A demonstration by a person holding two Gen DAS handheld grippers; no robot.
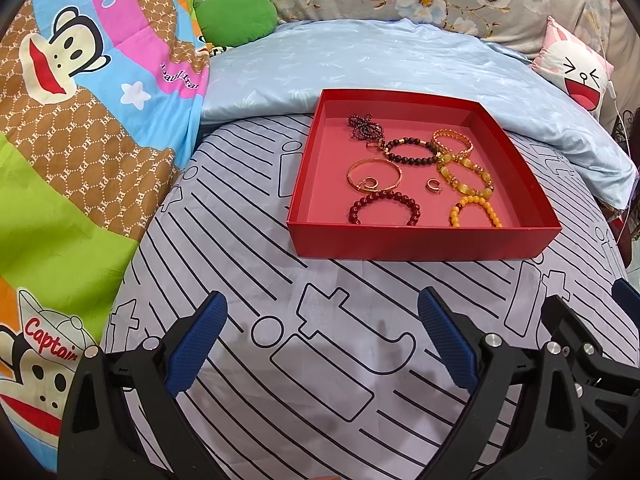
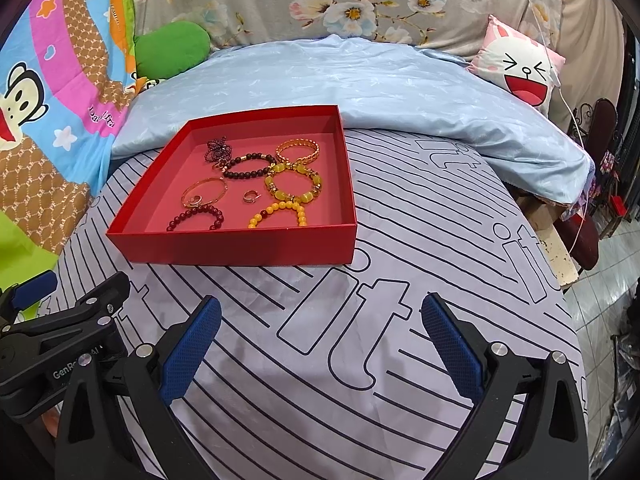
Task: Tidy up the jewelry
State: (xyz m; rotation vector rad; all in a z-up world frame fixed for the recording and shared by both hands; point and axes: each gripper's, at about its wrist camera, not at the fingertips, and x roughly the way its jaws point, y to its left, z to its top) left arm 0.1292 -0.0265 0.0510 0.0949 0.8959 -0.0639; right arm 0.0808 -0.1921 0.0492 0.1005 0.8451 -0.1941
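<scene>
- The left gripper [image 1: 322, 320] is spread wide and holds nothing; it hovers over the striped sheet [image 1: 248, 264], short of the box.
- The right gripper [image 2: 320, 326] is likewise wide and empty, just beside the left one, over the same sheet.
- The red box [image 1: 424, 242] sits on the sheet ahead of both, its far edge against a blue pillow [image 1: 360, 60].
- All the jewelry in view lies inside the box; none shows on the sheet. That fits either pieces already gathered or pieces waiting to be laid out, so the stage cannot be settled.
- For any pick, a judgement: come down from above on one piece, since several touch.
- The black bracelet [image 1: 408, 150] touches the gold chain [image 1: 452, 142] and a dark beaded cluster [image 1: 364, 124].
- The yellow-green bracelet [image 1: 466, 176] lies between the chain and the orange bracelet [image 1: 476, 210].
- The dark red bracelet [image 1: 382, 206] and the gold bangle [image 1: 374, 174] sit nearer the left; a small ring [image 1: 433, 184] lies apart.
</scene>
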